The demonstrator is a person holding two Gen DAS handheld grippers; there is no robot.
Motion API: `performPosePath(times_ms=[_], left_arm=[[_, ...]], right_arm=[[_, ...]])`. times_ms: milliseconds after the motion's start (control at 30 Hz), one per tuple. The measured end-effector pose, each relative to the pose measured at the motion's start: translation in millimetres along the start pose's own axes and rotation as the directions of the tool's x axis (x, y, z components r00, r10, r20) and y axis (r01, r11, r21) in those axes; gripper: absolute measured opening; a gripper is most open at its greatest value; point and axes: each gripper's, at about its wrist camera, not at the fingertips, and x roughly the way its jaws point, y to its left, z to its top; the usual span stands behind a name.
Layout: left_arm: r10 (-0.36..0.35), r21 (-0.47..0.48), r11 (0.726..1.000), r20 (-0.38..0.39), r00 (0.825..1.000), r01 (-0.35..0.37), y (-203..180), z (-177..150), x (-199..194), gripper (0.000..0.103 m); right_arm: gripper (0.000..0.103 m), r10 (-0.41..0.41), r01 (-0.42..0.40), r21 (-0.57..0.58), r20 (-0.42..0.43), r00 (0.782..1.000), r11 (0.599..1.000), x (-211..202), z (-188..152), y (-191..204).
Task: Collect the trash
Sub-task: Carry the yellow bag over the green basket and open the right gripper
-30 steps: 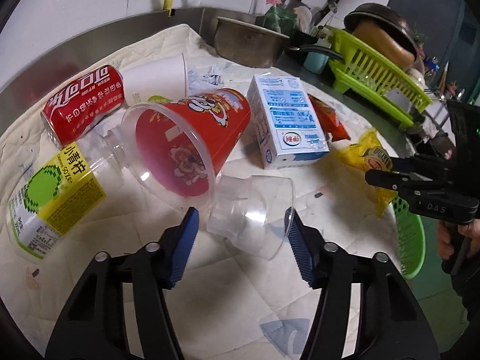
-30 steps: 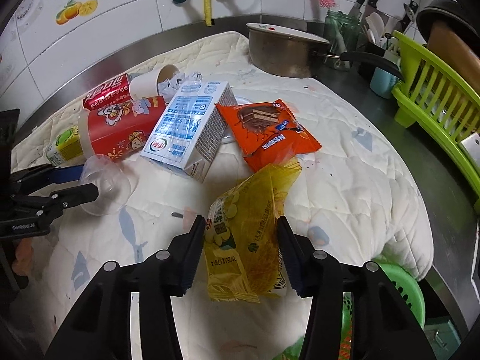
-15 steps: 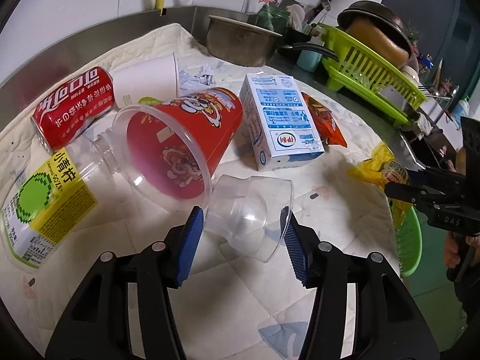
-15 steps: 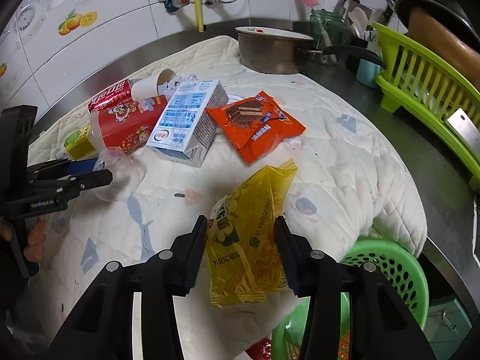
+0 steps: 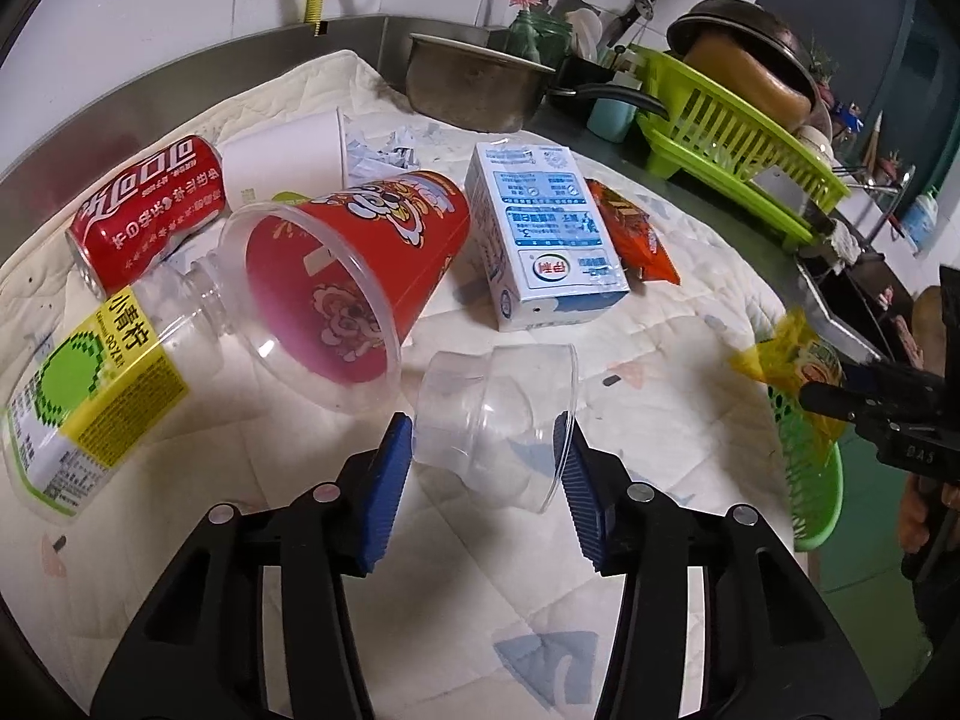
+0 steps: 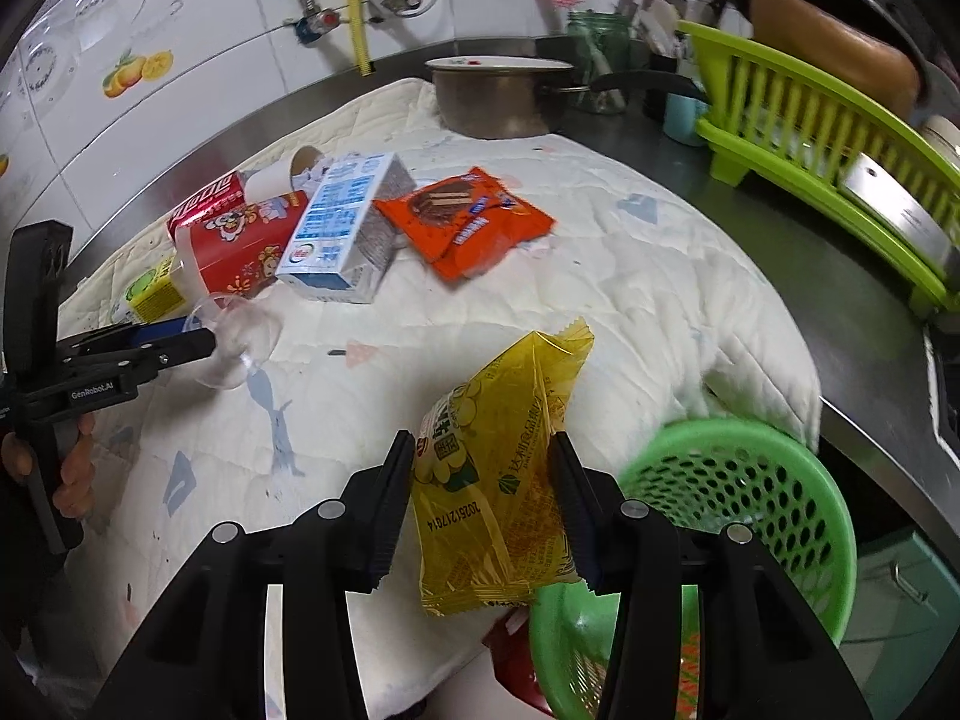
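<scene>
My left gripper (image 5: 487, 456) is shut on a clear plastic cup (image 5: 498, 414) lying on its side on the quilted cloth (image 5: 678, 420). My right gripper (image 6: 483, 483) is shut on a yellow snack bag (image 6: 498, 480) and holds it off the cloth, beside the green basket (image 6: 798, 480) at the counter's edge. On the cloth lie a red cup (image 5: 360, 276), a red cola can (image 5: 144, 210), a lime drink bottle (image 5: 90, 384), a white paper cup (image 5: 288, 153), a blue-white milk carton (image 5: 546, 234) and an orange wafer wrapper (image 6: 462, 222).
A steel pot (image 6: 498, 96) stands at the back of the cloth. A green dish rack (image 6: 840, 144) with pans fills the right counter. A utensil jar (image 5: 540, 39) and a teal cup (image 5: 612, 117) stand behind. Some trash lies in the basket.
My left gripper has closed on the clear cup. My right gripper has carried the yellow bag off the cloth to the right, up to the green basket.
</scene>
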Motion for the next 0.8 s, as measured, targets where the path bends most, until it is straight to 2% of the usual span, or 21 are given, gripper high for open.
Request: performPosePath(times_ms=[33,67,100,167,467,533,633,700,800], left_arm=[[-0.003,-0.003,1.000,0.003,1.000,0.003,-1.7,-0.2,-2.0,0.046],[-0.009,-0.004,1.000,0.006,1.000,0.009,-4.8,-0.7,-5.9,0.040],[-0.024,-0.006,1.000,0.004,1.000,0.024,-6.7,-1.2,-7.9,0.018],[-0.027,-0.002,1.000,-0.029,0.999,0.027,-13.3,-1.8,-7.9,0.013],[-0.006,0.023,1.000,-0.062,0.998,0.007,-22.6,-11.1,0.9,0.011],[-0.040,0.017,0.999,-0.069,0.997,0.041,-25.1,-12.4,-0.1,0.011],[-0.040,0.005,0.999,-0.069,0.997,0.040,-27.9,-13.3,-5.3,0.018],[-0.048,0.019,0.999,-0.061,0.997,0.049,-34.1,-14.0,-12.4,0.040],[-0.074,0.075,0.994,-0.033,0.997,0.077,-49.9,-16.6,-27.4,0.043]], right_arm=[[0.044,-0.006,0.006,0.008,0.002,1.000,1.000,-2.4,-2.2,-3.0],[0.044,-0.024,0.024,0.018,0.004,1.000,1.000,-5.9,-6.6,-7.6],[0.044,-0.035,0.035,0.028,0.004,0.999,0.999,-8.5,-10.3,-12.4],[0.044,-0.055,0.056,0.066,-0.008,0.998,0.996,-13.1,-21.1,-26.4],[0.045,-0.112,0.115,0.137,-0.032,0.993,0.984,-26.6,-49.9,-60.4],[0.045,-0.114,0.117,0.150,-0.031,0.993,0.982,-29.4,-52.7,-64.0],[0.045,-0.118,0.120,0.161,-0.027,0.993,0.980,-34.5,-56.4,-66.9],[0.045,-0.116,0.119,0.166,-0.026,0.993,0.979,-36.6,-59.4,-68.2],[0.045,-0.122,0.126,0.177,-0.034,0.992,0.976,-36.7,-63.6,-71.3]])
